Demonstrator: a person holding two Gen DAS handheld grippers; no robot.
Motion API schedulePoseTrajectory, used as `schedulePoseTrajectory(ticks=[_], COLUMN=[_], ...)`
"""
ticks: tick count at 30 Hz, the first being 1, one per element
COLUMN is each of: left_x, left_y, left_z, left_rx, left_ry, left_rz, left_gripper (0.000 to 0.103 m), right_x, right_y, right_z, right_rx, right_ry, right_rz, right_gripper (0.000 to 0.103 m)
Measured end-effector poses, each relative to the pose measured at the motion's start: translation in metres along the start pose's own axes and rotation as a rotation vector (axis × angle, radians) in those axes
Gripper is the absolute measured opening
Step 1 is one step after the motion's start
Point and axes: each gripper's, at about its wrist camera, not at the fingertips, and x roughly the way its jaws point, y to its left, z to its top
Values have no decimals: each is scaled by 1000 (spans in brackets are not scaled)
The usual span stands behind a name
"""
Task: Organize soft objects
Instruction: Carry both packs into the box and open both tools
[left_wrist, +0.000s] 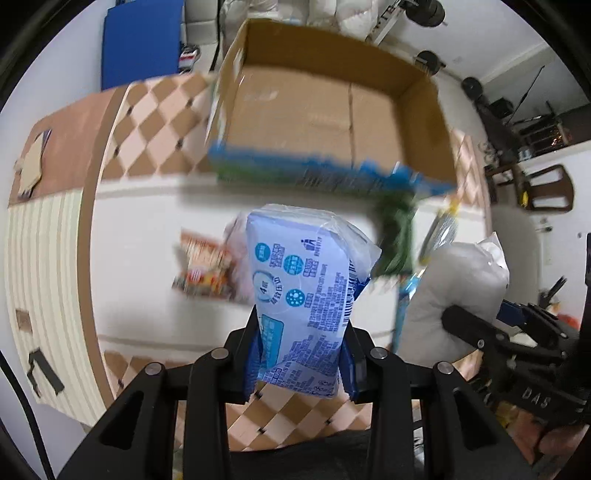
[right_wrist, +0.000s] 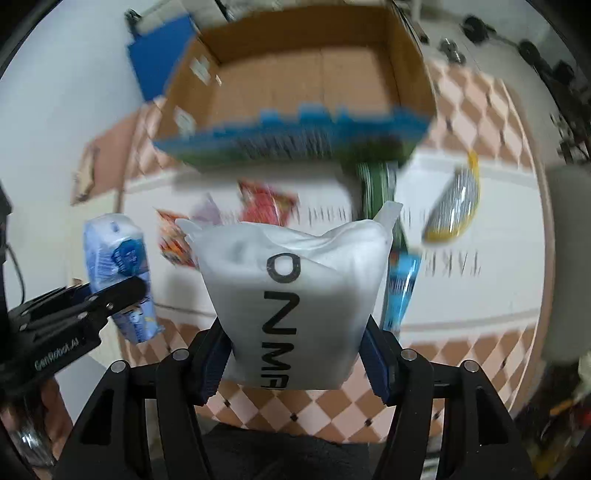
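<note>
My left gripper (left_wrist: 301, 350) is shut on a pale blue tissue pack (left_wrist: 303, 295) and holds it up above the table; the pack also shows in the right wrist view (right_wrist: 116, 273). My right gripper (right_wrist: 293, 354) is shut on a white soft bag with black letters (right_wrist: 291, 295), held up; the bag shows at the right in the left wrist view (left_wrist: 454, 295). An open cardboard box (left_wrist: 332, 110) stands ahead on the table, its inside bare; it also shows in the right wrist view (right_wrist: 306, 92).
On the white mat (left_wrist: 147, 240) lie a red and orange snack packet (left_wrist: 207, 266), a green packet (left_wrist: 397, 236), a yellow and silver packet (right_wrist: 454, 203) and a blue packet (right_wrist: 400, 288). The checkered tablecloth (right_wrist: 480, 110) covers the table. A chair (left_wrist: 546, 188) stands at the right.
</note>
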Motion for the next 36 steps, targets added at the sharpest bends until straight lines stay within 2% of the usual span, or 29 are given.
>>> schedulePoseTrajectory(ticks=[3, 7, 11, 16, 22, 31, 33, 35, 36], left_x=[-1, 20, 61, 116, 157, 173, 168, 158, 154], left_y=[-11, -15, -16, -17, -16, -27, -31, -36, -38], left_z=[56, 136, 201, 252, 283, 287, 284, 282, 283], left_rx=[-2, -42, -73, -116, -115, -81, -91, -78, -72], left_ry=[-4, 26, 95, 212, 307, 350, 353, 341, 328], left_rz=[3, 0, -3, -39, -42, 0, -9, 9, 21], left_gripper=[32, 33, 33, 33, 33, 39, 49, 70, 76], right_x=[-26, -33, -4, 48, 104, 146, 150, 149, 149], right_y=[0, -6, -14, -21, -21, -18, -18, -16, -16], right_z=[47, 120, 205, 275, 323, 355, 359, 359, 359], right_rx=[-48, -90, -98, -118, -146, -197, -199, -212, -212], right_ry=[-41, -77, -49, 27, 96, 164, 175, 186, 189], right_rz=[17, -15, -32, -30, -63, -95, -106, -118, -120], right_gripper=[66, 66, 66, 66, 66, 69, 74, 78, 80])
